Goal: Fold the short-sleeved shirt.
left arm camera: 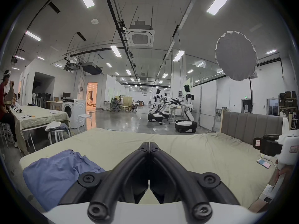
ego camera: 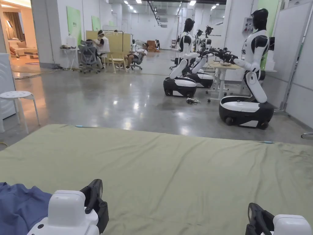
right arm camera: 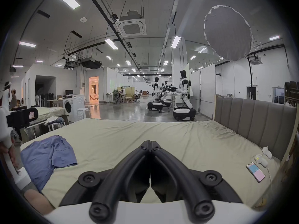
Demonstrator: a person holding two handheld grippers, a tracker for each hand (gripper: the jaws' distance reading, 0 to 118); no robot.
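Currently, head view: one blue shirt (ego camera: 18, 205) lies crumpled at the near left corner of the bed (ego camera: 171, 171), partly behind the white body of the left hand-held gripper (ego camera: 94, 195), which sits just right of it; whether they touch cannot be told. The right hand-held gripper (ego camera: 255, 217) is low at the right, well apart from the shirt. Jaw state of either cannot be told from this angle. Beyond the bed, one white stool (ego camera: 16, 95) and at least three black-and-white robots (ego camera: 255, 70) on the grey floor. Left gripper view: the left hand-held gripper (left arm camera: 149, 144) has its two jaws pressed together at the tips, nothing between them, above bare sheet; the shirt (left arm camera: 59, 174) lies to the left of the jaws, not gripped. One phone (left arm camera: 263, 163) rests near the bed's right side. Right gripper view: the right hand-held gripper (right arm camera: 150, 142) also has its jaws together and empty; the shirt (right arm camera: 47, 158) lies far left on the bed, well apart from them. One phone (right arm camera: 255, 172) and two small white items (right arm camera: 263, 156) lie by the padded headboard (right arm camera: 252, 122).
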